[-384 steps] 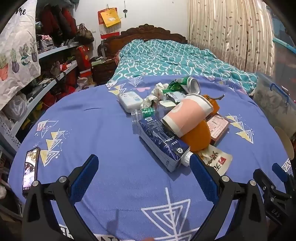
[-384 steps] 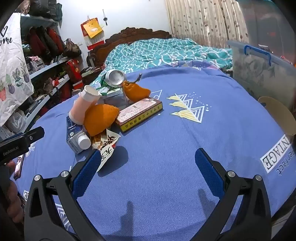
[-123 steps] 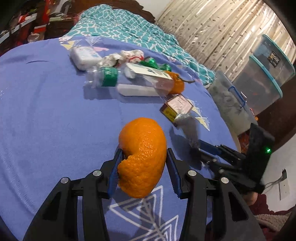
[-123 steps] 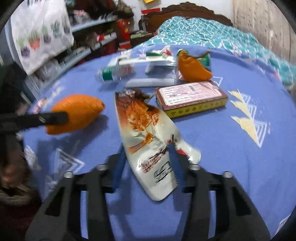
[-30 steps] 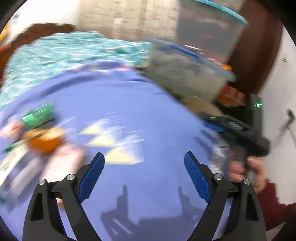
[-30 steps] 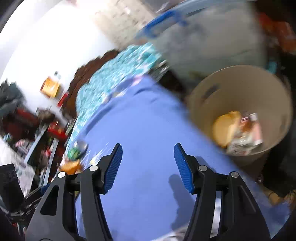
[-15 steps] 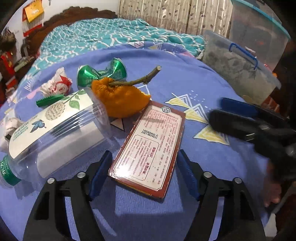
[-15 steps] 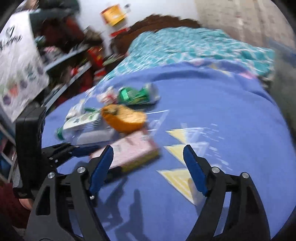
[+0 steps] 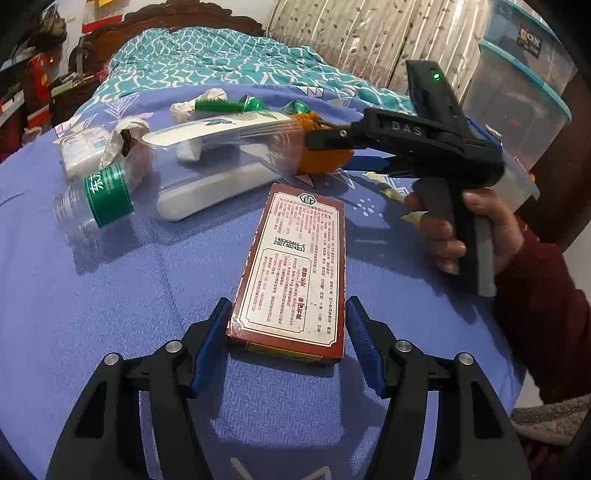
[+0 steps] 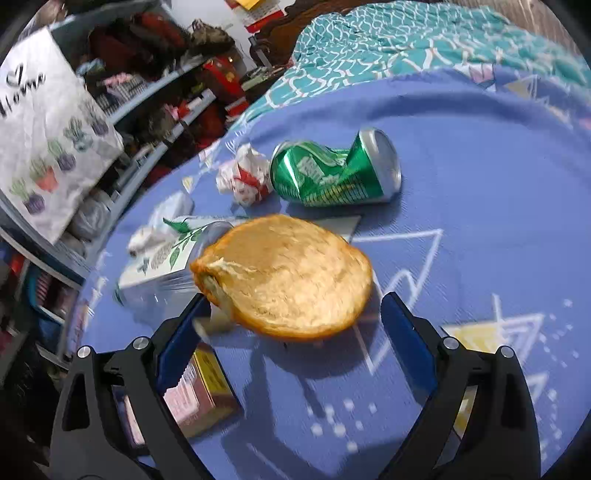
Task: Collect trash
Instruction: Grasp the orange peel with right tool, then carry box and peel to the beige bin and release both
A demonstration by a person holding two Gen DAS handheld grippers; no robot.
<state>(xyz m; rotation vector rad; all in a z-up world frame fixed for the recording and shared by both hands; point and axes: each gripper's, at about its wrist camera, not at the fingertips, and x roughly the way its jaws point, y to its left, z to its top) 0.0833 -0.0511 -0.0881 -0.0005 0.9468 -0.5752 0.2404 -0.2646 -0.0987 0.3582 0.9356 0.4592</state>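
With the left gripper (image 9: 287, 350) closing around the near end of the box (image 9: 295, 269) at 6 o'clock, not yet clamped, and the right gripper (image 10: 291, 332) opening around the peel (image 10: 284, 275), either could slip.

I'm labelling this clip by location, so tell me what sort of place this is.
Most likely a lived-in bedroom. A bed with a teal patterned quilt and dark carved wooden headboard stands behind the blue cloth-covered table, cluttered metal storage shelves line one wall, and beige leaf-print curtains hang beyond the bed.
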